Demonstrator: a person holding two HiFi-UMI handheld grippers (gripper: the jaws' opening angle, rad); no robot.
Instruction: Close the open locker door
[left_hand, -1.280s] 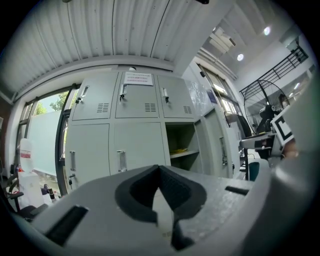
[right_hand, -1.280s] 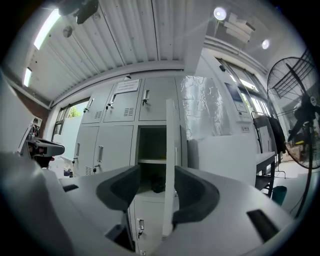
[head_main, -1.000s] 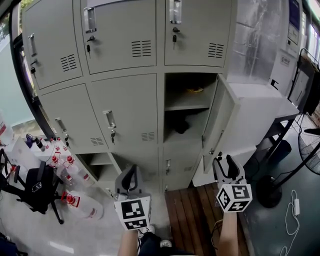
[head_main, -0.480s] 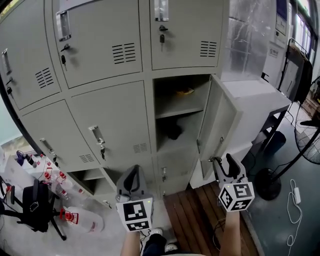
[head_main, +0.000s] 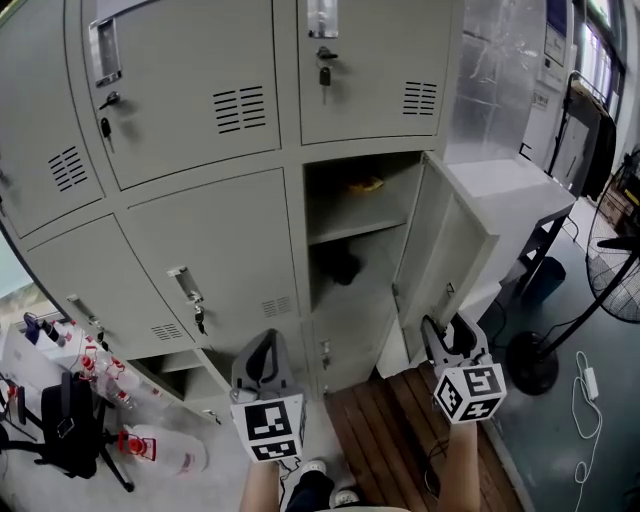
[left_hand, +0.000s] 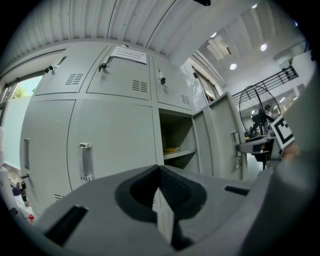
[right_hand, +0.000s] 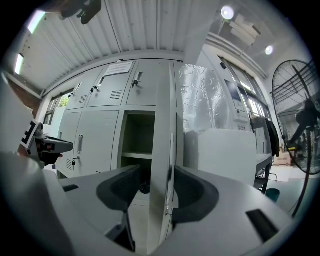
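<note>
The grey locker bank fills the head view. One middle locker door (head_main: 440, 255) stands swung out to the right, showing a compartment (head_main: 350, 235) with a shelf, a yellow item (head_main: 365, 184) and a dark item (head_main: 340, 265). My right gripper (head_main: 447, 335) is open just below the door's handle (head_main: 448, 292). In the right gripper view the door's front edge (right_hand: 162, 150) runs between the jaws of the right gripper (right_hand: 157, 187); contact cannot be told. My left gripper (head_main: 262, 358) hangs shut and empty before the lower lockers, and the left gripper (left_hand: 160, 182) shows its jaws pressed together.
A lower locker (head_main: 180, 365) at left also stands open. Spray bottles (head_main: 100, 385) and a black bag on a stand (head_main: 60, 440) crowd the floor at left. A white table (head_main: 500, 185) sits behind the door. A standing fan (head_main: 605, 290) and wooden slats (head_main: 390, 430) lie to the right.
The view has drawn nearer to the lockers and shifted right. My right gripper has closed in on the open door's edge. The left gripper has barely moved.
</note>
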